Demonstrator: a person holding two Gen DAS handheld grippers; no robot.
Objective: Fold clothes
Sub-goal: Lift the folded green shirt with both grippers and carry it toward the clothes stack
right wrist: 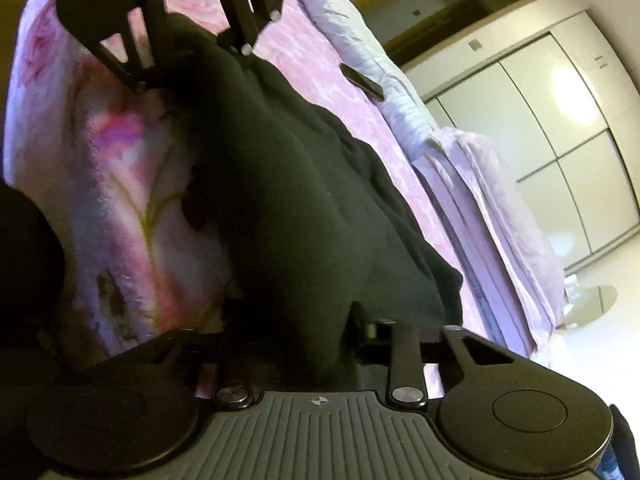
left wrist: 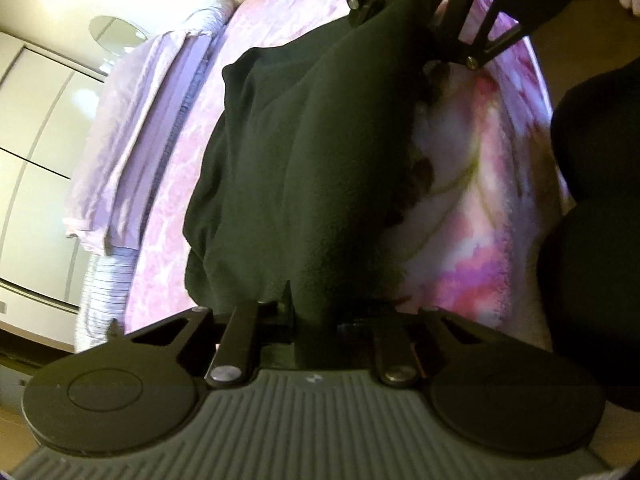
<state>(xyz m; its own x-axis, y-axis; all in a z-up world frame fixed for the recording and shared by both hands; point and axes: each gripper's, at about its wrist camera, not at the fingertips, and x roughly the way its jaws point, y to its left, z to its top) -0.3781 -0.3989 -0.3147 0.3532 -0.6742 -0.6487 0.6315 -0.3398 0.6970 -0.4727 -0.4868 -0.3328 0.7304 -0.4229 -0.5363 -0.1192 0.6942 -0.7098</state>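
Observation:
A black garment [left wrist: 304, 152] lies stretched over a pink flowered bedspread [left wrist: 460, 184] and runs between both grippers. At the bottom of the left wrist view my left gripper [left wrist: 308, 316] is shut on one bunched end of it, the fingertips hidden under the cloth. At the top of that view my right gripper [left wrist: 404, 12] pinches the other end. The right wrist view mirrors this: the right gripper [right wrist: 304, 336] is shut on the black garment [right wrist: 288, 184], and the left gripper [right wrist: 200, 32] grips the far end.
A folded lilac blanket [left wrist: 132, 140] [right wrist: 480, 184] lies along the far side of the bed. White wardrobe doors [right wrist: 560, 120] and a round glass table [right wrist: 596, 300] stand beyond. A small dark object [right wrist: 362, 80] rests on the bed. The person's dark clothing [left wrist: 592, 200] is close by.

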